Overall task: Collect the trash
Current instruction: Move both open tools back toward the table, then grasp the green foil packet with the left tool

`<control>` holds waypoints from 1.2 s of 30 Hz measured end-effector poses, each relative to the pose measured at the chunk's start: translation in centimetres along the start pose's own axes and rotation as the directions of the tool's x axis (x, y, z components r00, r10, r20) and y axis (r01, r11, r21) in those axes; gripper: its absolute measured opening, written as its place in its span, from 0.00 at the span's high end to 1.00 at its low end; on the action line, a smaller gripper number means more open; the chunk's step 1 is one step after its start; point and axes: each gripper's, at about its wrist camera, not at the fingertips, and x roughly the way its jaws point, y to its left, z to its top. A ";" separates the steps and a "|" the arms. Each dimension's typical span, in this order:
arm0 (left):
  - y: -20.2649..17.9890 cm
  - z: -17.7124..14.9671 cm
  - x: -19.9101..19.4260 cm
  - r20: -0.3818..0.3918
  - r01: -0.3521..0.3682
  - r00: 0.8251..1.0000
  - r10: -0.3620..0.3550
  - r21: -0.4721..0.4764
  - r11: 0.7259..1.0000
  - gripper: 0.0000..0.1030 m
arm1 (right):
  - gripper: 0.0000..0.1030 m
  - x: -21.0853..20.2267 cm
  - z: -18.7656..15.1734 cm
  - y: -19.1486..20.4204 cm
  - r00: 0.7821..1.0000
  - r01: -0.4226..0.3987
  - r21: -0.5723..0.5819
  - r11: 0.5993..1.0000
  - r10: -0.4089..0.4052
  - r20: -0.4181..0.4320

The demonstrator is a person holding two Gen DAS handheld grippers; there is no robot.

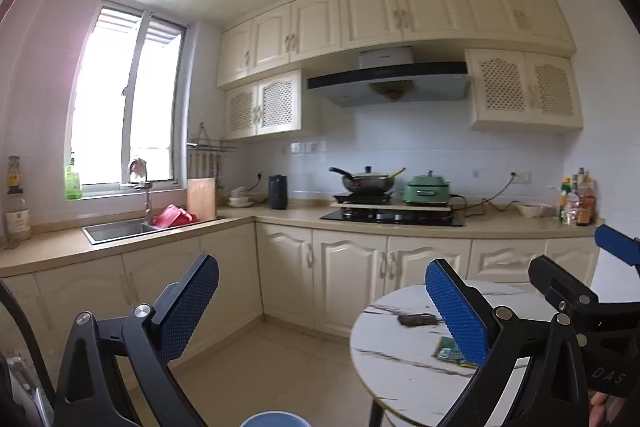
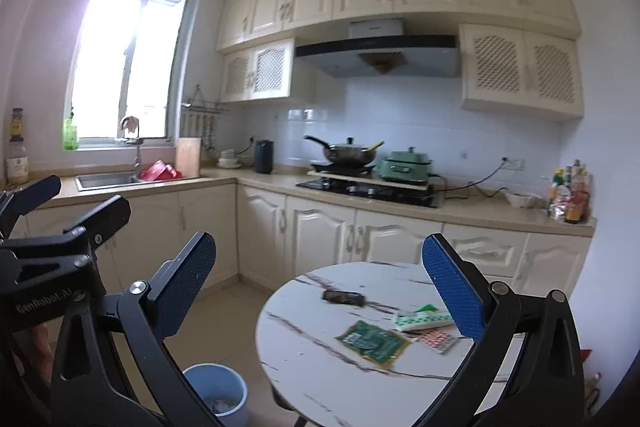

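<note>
A round white marble-look table (image 2: 320,379) carries several pieces of trash: a dark wrapper (image 2: 344,297), a green packet (image 2: 372,341), a white-and-green wrapper (image 2: 420,317) and a red-patterned packet (image 2: 438,339). A blue bin (image 2: 218,393) stands on the floor left of the table; its rim (image 1: 272,419) shows at the bottom of the left wrist view. My right gripper (image 2: 320,275) is open and empty, above the table's near side. My left gripper (image 1: 322,291) is open wide and empty, left of the table (image 1: 400,359), where the dark wrapper (image 1: 416,320) lies.
An L-shaped kitchen counter (image 2: 260,183) runs behind, with a sink (image 2: 106,181), a stove with pots (image 2: 368,187) and bottles (image 2: 570,195) at the far right. Cream cabinets (image 2: 320,231) stand below. Tiled floor (image 2: 224,319) lies between the table and the cabinets.
</note>
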 end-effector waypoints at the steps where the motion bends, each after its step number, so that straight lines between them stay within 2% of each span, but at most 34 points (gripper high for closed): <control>1: 0.3 0.1 0.6 0.001 0.011 1.000 -0.011 -0.002 1.000 0.01 | 0.00 -0.2 0.0 -0.5 1.000 0.011 0.002 1.000 -0.011 0.001; 6: -0.2 0.1 1.9 -0.021 0.064 0.998 -0.064 0.016 0.998 0.01 | 0.00 -0.8 -0.9 -3.4 0.998 0.070 0.025 0.997 -0.069 -0.008; 10: -0.7 1.6 5.6 -0.078 0.113 0.991 -0.110 0.036 0.993 0.01 | 0.00 -0.6 -2.3 -6.7 0.991 0.125 0.062 0.990 -0.122 -0.046; 14: -1.2 1.6 9.3 -0.162 0.151 0.977 -0.141 0.049 0.987 0.01 | 0.00 0.7 -4.2 -10.1 0.977 0.187 0.095 0.978 -0.175 -0.118; 18: -2.0 1.2 13.1 -0.259 0.195 0.950 -0.174 0.057 0.979 0.01 | 0.00 2.5 -6.2 -13.3 0.958 0.241 0.123 0.963 -0.215 -0.193; 21: -2.7 0.2 16.8 -0.369 0.248 0.903 -0.220 0.031 0.968 0.01 | 0.00 4.2 -8.1 -15.3 0.939 0.268 0.135 0.954 -0.227 -0.257; 26: -4.2 -0.2 22.9 -0.477 0.262 0.854 -0.209 0.048 0.964 0.01 | 0.00 8.1 -11.8 -18.2 0.895 0.299 0.144 0.943 -0.224 -0.387; 31: -7.5 -0.3 29.6 -0.591 0.324 0.771 -0.236 0.045 0.945 0.01 | 0.00 11.3 -15.0 -20.4 0.853 0.312 0.156 0.937 -0.204 -0.480; 34: -9.9 -0.8 33.3 -0.649 0.389 0.706 -0.284 0.021 0.921 0.01 | 0.00 13.1 -16.8 -21.5 0.827 0.313 0.159 0.936 -0.187 -0.530; 36: -11.0 -1.3 35.6 -0.682 0.404 0.676 -0.280 0.025 0.915 0.01 | 0.00 14.2 -17.7 -22.1 0.813 0.313 0.159 0.936 -0.178 -0.555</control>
